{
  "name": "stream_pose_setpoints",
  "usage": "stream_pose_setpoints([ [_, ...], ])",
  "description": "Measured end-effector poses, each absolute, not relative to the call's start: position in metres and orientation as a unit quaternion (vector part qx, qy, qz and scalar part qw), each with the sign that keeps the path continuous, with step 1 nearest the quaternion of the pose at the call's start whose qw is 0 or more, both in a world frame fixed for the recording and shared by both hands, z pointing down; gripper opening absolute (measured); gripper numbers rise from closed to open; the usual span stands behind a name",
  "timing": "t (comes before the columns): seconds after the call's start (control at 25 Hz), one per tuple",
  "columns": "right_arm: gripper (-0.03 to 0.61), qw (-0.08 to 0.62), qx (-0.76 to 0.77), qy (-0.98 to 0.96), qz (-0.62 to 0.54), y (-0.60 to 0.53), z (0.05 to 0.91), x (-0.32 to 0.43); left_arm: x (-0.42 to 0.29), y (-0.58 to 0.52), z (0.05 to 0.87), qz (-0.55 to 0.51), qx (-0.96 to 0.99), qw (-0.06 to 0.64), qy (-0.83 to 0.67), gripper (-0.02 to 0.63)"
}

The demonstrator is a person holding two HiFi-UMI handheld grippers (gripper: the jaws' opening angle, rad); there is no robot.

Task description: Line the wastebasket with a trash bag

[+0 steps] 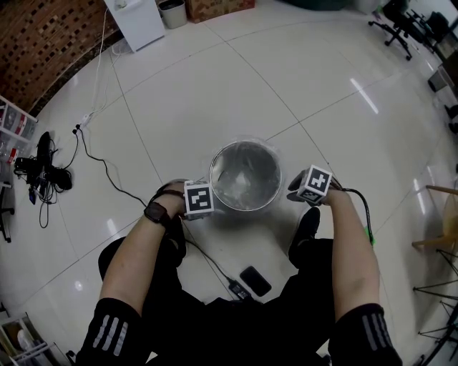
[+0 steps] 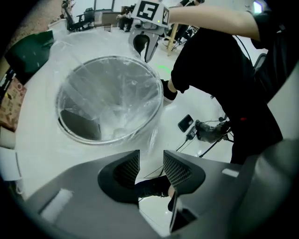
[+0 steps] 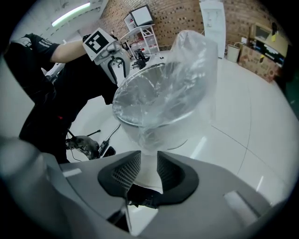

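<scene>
A round metal wastebasket (image 1: 212, 182) stands on the white floor between the person's feet. A clear trash bag (image 1: 245, 174) lines it, its film folded over the rim and hanging down the outside. My left gripper (image 2: 152, 165) hovers by the basket's left rim (image 2: 70, 135), jaws apart, with only floor and a shoe showing through the gap. My right gripper (image 3: 148, 168) is at the right rim with open jaws. A loose fold of the bag (image 3: 154, 135) hangs just ahead of them, and the pads are not pressing on it. Part of the bag (image 3: 194, 51) bulges up above the far rim.
A phone (image 1: 255, 280) and a cable plug (image 1: 237, 289) lie on the floor near the person's legs. A black cord (image 1: 100, 164) runs left to gear by the wall. A white cabinet (image 1: 136, 21) stands at the back; office chairs (image 1: 401, 25) far right.
</scene>
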State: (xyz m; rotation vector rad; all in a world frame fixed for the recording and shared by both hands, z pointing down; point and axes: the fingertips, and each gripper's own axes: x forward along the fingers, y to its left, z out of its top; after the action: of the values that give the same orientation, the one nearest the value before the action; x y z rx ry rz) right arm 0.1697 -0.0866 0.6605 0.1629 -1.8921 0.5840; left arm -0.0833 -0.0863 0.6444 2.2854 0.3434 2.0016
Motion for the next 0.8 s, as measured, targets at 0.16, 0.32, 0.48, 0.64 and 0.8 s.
stream_pose_setpoints([
  [0.16,0.121,0.54,0.091,-0.806,0.226,-0.099,0.641,0.172,-0.1,-0.116,0.614,0.659,0.748,0.036,0.073,0.152],
  [0.32,0.121,0.498,0.143,-0.835,0.185,-0.136,0.606,0.161,-0.089,-0.166,0.581,0.608,0.794,0.019,-0.014,0.133],
  [0.48,0.12,0.474,0.178,-0.849,0.152,-0.167,0.577,0.153,-0.064,-0.209,0.561,0.539,0.838,0.016,-0.086,0.112],
  [0.64,0.12,0.465,0.2,-0.851,0.144,-0.186,0.568,0.154,-0.057,-0.242,0.571,0.533,0.836,0.027,-0.13,0.112],
  [0.8,0.12,0.469,0.206,-0.844,0.159,-0.193,0.582,0.16,-0.051,-0.25,0.597,0.529,0.836,0.078,-0.122,0.117],
])
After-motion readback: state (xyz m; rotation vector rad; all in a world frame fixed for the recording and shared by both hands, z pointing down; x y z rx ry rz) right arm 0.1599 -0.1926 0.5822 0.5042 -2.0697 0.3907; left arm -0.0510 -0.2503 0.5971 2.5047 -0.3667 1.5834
